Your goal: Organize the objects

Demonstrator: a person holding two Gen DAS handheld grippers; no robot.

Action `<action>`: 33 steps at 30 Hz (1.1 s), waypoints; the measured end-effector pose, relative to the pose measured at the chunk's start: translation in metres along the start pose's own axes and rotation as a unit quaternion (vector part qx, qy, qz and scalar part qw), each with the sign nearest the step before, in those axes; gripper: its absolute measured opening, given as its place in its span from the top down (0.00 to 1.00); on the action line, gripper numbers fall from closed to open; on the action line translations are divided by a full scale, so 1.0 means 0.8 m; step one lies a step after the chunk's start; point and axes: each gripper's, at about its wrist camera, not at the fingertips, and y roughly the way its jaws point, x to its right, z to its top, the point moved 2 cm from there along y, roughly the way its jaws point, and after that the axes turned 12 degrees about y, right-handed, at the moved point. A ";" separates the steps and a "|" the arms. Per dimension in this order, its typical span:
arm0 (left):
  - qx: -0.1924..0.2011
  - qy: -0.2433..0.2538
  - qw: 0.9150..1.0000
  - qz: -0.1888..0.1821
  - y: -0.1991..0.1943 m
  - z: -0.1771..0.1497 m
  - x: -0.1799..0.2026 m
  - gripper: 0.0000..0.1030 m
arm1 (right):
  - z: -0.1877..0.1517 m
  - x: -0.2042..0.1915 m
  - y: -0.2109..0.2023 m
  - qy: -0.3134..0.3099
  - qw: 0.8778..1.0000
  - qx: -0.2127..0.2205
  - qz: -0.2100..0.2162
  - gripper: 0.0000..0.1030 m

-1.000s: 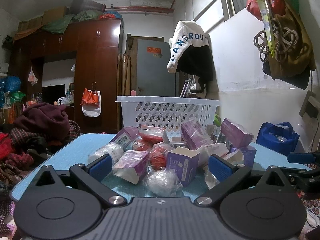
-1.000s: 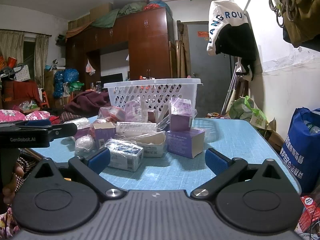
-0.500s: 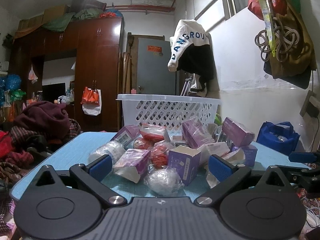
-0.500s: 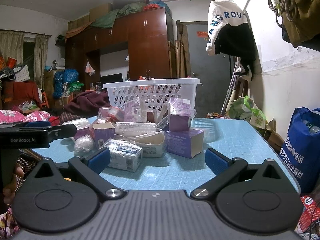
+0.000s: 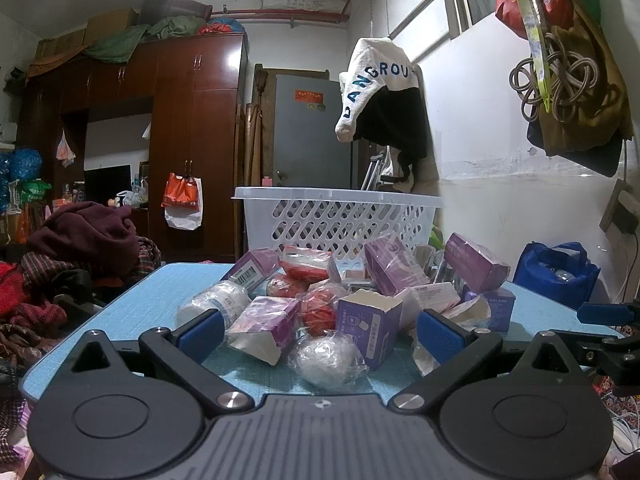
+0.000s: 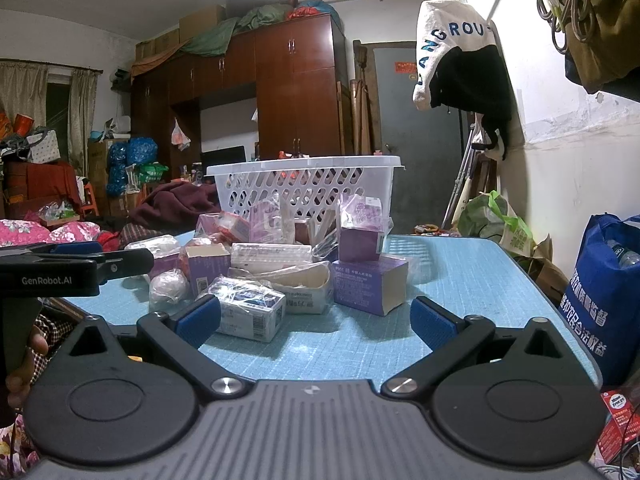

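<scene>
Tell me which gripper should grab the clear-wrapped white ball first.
Left. The ball lies right in front of the left gripper, between its open jaws. The right gripper faces a wrapped box; the ball sits off to its left.

Black two-finger grippers with blue pads

The left gripper [image 5: 318, 330] and right gripper [image 6: 316, 318] share ribbed grey bodies, round black discs, silver pivot screws and blue fingertips [image 6: 199, 316]; white "GenRobot.AI" lettering marks one black housing, bare fingers below.
</scene>
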 end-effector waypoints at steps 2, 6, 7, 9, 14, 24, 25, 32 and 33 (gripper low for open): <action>0.000 0.000 1.000 0.000 0.000 0.000 0.000 0.00 | 0.000 0.000 0.000 0.001 1.000 0.000 0.000 0.00; 0.000 0.000 1.000 0.000 0.000 0.000 0.000 0.00 | 0.000 0.001 0.000 0.001 1.000 0.000 0.000 0.00; 0.000 0.000 1.000 0.000 0.000 0.000 0.000 0.00 | 0.000 0.001 0.000 0.001 1.000 0.000 0.000 0.00; 0.000 0.000 1.000 0.000 0.000 0.000 0.000 0.00 | 0.000 0.001 0.000 0.001 1.000 0.000 0.000 0.00; 0.007 0.004 1.000 0.003 -0.001 0.001 -0.006 0.00 | 0.011 0.003 0.001 -0.003 0.999 0.032 0.008 0.00; -0.019 -0.044 0.998 0.032 0.041 0.010 -0.124 0.03 | 0.074 0.027 0.075 0.010 0.999 0.014 -0.040 0.22; -0.033 -0.042 0.998 0.024 0.052 0.010 -0.129 0.05 | 0.075 0.027 0.083 0.009 0.999 0.002 -0.041 0.22; -0.093 -0.053 0.994 -0.004 0.105 0.004 -0.139 0.18 | 0.066 0.031 0.108 0.010 0.998 -0.046 -0.038 0.32; -0.107 -0.051 0.993 -0.007 0.112 0.002 -0.138 0.18 | 0.065 0.031 0.111 0.010 0.998 -0.051 -0.036 0.33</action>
